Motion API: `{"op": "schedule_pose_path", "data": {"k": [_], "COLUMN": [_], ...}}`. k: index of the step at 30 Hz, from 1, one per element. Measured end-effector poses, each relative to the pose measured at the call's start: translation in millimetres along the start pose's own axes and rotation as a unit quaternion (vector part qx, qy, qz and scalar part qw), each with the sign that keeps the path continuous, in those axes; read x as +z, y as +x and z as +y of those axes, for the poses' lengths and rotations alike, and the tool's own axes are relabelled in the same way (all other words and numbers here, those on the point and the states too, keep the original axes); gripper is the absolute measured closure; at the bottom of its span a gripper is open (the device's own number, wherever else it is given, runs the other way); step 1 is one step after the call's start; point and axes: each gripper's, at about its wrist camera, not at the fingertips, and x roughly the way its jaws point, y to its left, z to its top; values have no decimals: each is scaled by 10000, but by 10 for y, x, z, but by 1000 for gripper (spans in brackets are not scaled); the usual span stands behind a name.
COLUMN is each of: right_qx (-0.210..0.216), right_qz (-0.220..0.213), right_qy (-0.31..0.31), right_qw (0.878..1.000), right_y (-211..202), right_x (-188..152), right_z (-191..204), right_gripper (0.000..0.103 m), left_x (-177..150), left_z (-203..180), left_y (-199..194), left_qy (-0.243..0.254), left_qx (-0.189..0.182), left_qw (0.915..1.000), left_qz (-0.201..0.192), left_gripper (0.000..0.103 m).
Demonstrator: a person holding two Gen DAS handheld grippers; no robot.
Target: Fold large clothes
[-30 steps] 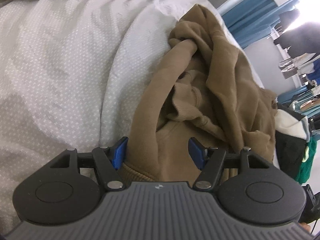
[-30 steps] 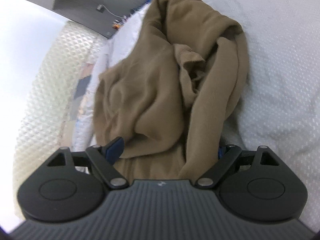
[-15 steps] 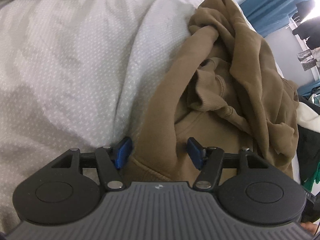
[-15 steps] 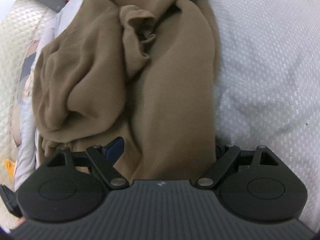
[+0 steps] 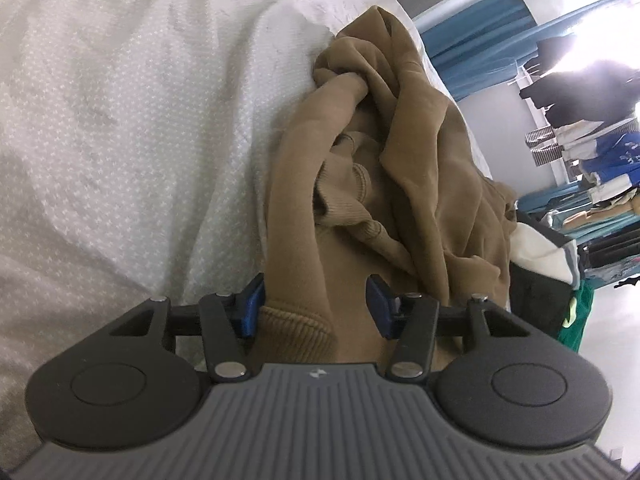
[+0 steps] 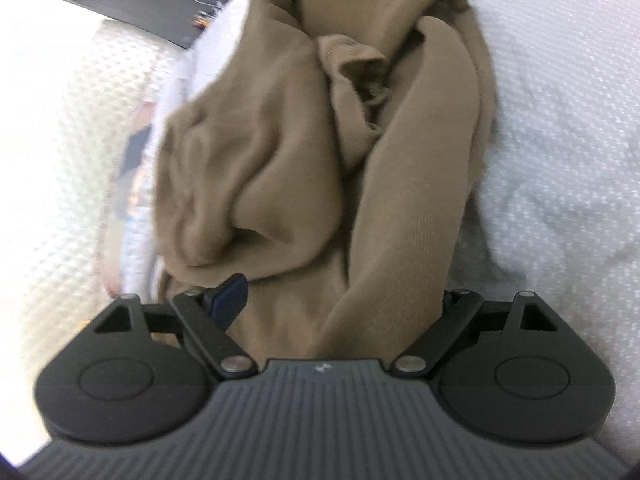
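Note:
A tan sweatshirt [image 5: 400, 160] lies bunched on a white bedspread [image 5: 120, 120], one sleeve running toward the left wrist camera. My left gripper [image 5: 316, 308] has its blue pads apart with the ribbed hem and sleeve cloth between them. In the right wrist view the same sweatshirt [image 6: 320, 140] hangs crumpled. My right gripper [image 6: 340, 300] has its jaws wide apart with a thick fold of the cloth lying between them; its right pad is hidden behind the fabric.
The bedspread [image 6: 560, 160] stretches to the right in the right wrist view; a quilted white surface [image 6: 60, 140] is at left. A clothes rack [image 5: 592, 152] and blue curtains [image 5: 480, 40] stand beyond the bed's edge. A white and green garment [image 5: 560, 272] lies beside the sweatshirt.
Both views tilted down toward the bed half a second ago and have lifted back. The sweatshirt stays between both grippers' jaws; jaw gaps look unchanged.

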Motion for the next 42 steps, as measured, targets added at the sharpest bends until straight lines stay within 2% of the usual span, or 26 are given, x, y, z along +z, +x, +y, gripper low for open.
{"op": "schedule_pose_path", "data": {"k": [4,7,10,13,14,15,16,18,19,20,22,23,24,27,31,35,37,38,39,42], "right_qx": [867,925,481,-327,-578,-831,-1099,-1442,-1487,-1432,-1204,-1085,-960,40,608,692,711,703,674,613], "right_qz": [-276,-310,-148,115,213,308,391,381,330,260,114,-30,-183,-554,-740,-746,-723,-709,-693,-643], "right_qy": [458,504,341,122,31,-82,-233,-426,-463,-464,-456,-466,-444,-13,46,6,74,83,60,9], "right_qw": [9948,9940,9981,9993,9981,9960,9929,9879,9872,9883,9916,9930,9942,9985,9954,9948,9948,9950,9953,9960], "right_y": [-118,-147,-107,63,127,190,258,331,329,300,214,123,55,-173,-241,-200,-187,-184,-195,-202], "right_x": [28,30,12,-43,-56,-64,-84,-103,-111,-110,-102,-95,-76,19,73,44,40,39,47,35], "right_z": [-59,-39,-22,14,25,55,85,134,151,162,196,184,200,100,141,189,140,138,151,135], "right_gripper": [15,15,15,17,20,25,36,46,53,57,76,79,80,81,81,81,81,81,81,81], "left_x": [3,23,5,-3,-9,-11,-15,-21,-27,-37,-29,-12,11,78,109,16,-45,-56,-63,-60], "left_z": [13,50,45,-2,-26,-38,-49,-52,-74,-118,-191,-215,-226,-234,-163,-112,-145,-171,-201,-339], "left_y": [74,221,283,310,326,328,341,294,266,225,148,87,32,-39,-43,-92,-105,-118,-135,-199], "left_qy": [-107,-219,-118,33,71,97,70,90,169,246,391,329,215,-100,-416,-574,-584,-573,-561,-333], "left_qx": [122,395,587,693,758,872,856,762,735,705,636,524,400,220,124,127,242,287,325,291], "left_qw": [9997,9982,9971,9965,9961,9953,9956,9966,9969,9971,9972,9981,9990,9997,9990,9982,9979,9979,9978,9989], "left_qz": [169,388,466,462,440,408,384,308,244,172,47,-13,-48,-66,73,131,128,99,107,139], "left_gripper": [45,45,45,45,52,62,64,76,78,80,82,83,84,84,83,81,80,74,63,56]}}
